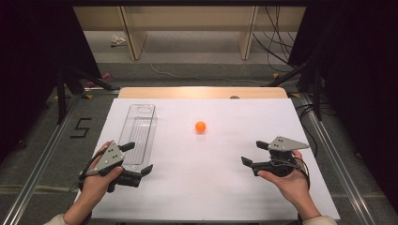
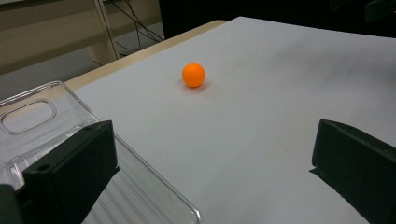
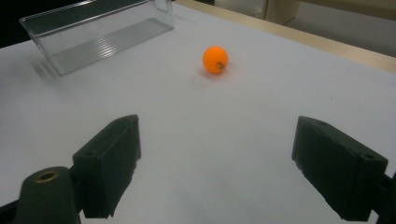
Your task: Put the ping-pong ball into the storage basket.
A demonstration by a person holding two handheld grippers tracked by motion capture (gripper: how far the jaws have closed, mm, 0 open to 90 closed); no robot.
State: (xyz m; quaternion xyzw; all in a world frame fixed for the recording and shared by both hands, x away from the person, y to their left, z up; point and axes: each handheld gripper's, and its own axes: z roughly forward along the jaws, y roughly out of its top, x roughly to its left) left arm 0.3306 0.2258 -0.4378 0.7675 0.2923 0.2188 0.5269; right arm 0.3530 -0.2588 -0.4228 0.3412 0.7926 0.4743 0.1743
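Partly cut off, the clear tray point(image 2: 56, 135) passes behind the left tool point(image 1: 136, 159); both tools, including right tool point(image 1: 256, 153), gape empty.

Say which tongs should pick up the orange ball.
Probably the right tongs: open, aimed at the orange ball across bare table. The left tongs, also open, sit over the clear tray.

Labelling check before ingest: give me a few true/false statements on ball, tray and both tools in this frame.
1. The orange ball lies inside the clear tray. False: it sits on the white tabletop, apart from the tray.
2. The left tool is open. True.
3. The right tool holds the ball. False: it is open and holds nothing.
4. The tray holds nothing. True.
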